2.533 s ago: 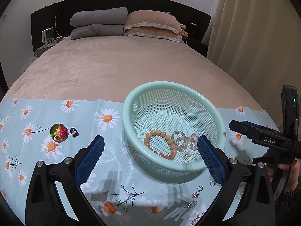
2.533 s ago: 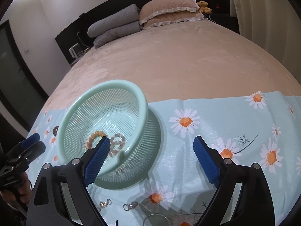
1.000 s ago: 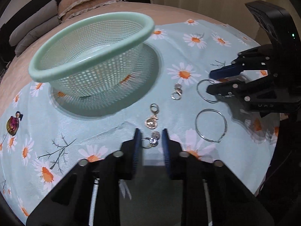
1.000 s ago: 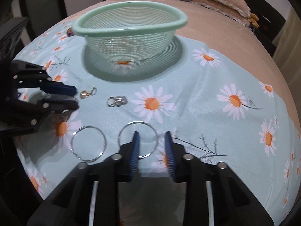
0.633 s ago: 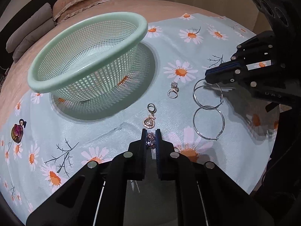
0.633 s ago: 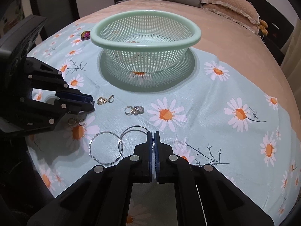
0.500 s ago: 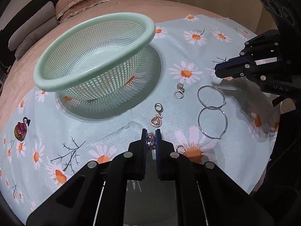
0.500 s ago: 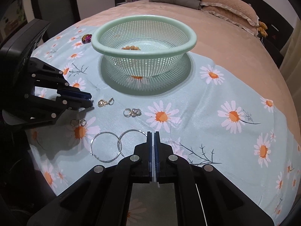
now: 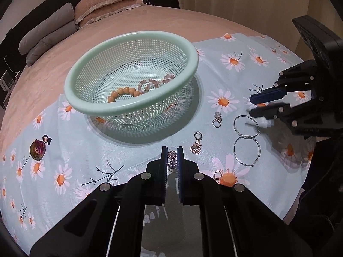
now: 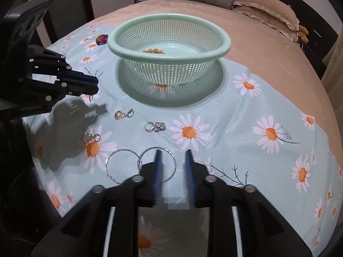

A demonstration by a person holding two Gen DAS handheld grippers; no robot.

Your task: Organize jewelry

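A mint green mesh basket stands on the daisy cloth and holds bead bracelets. My left gripper is shut on a crystal earring and holds it above the cloth; it shows at the left of the right wrist view. My right gripper is open over a silver hoop earring, which lies on the cloth beside a second hoop. Loose on the cloth are a heart pendant earring, a crystal ring piece and a small charm.
An iridescent brooch lies on the cloth at the left. The cloth covers a beige bed with pillows at the far end. The cloth's front edge drops off near both grippers.
My right gripper has opened from shut; the hoop earring lies on the cloth under it. My left gripper has lifted with the crystal earring, so the basket's inside now shows.
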